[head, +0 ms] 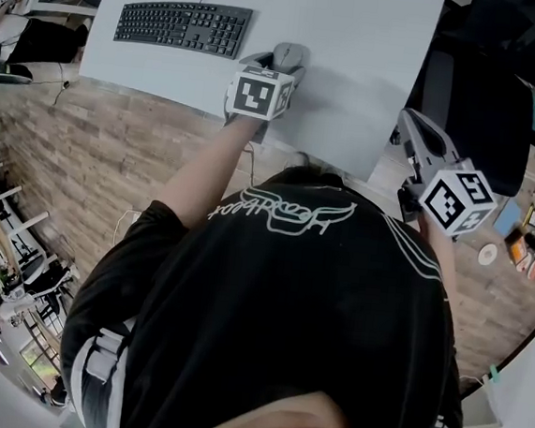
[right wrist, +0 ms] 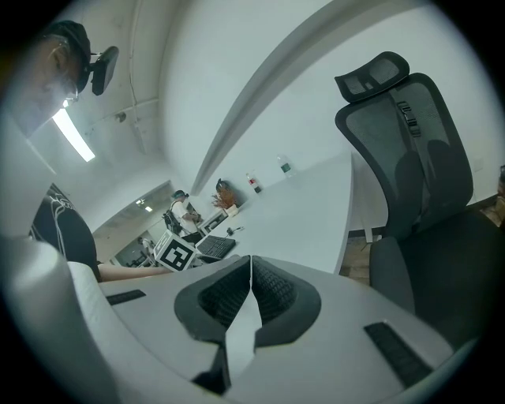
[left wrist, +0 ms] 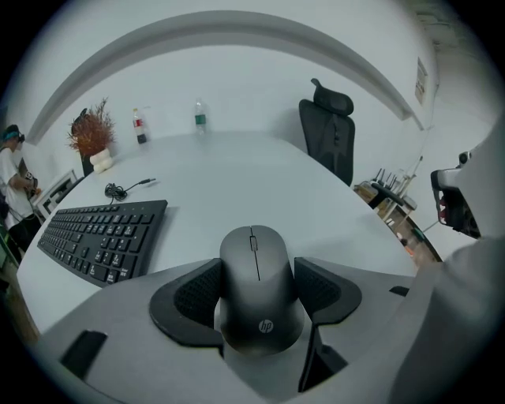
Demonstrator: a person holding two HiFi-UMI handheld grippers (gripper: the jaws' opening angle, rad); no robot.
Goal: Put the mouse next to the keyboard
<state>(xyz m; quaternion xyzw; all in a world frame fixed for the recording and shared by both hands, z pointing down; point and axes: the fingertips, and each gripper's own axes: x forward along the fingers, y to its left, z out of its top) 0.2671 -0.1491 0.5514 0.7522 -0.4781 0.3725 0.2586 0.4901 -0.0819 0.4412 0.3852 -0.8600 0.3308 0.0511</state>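
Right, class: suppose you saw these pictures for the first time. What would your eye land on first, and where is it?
The dark mouse, clamped between the pads of the left gripper over the white table, fills the left gripper view. To its left lies the black keyboard. The right gripper, jaws together and empty, hangs off the table's edge near a black office chair.

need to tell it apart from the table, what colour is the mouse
The mouse is dark grey, clearest in the left gripper view.
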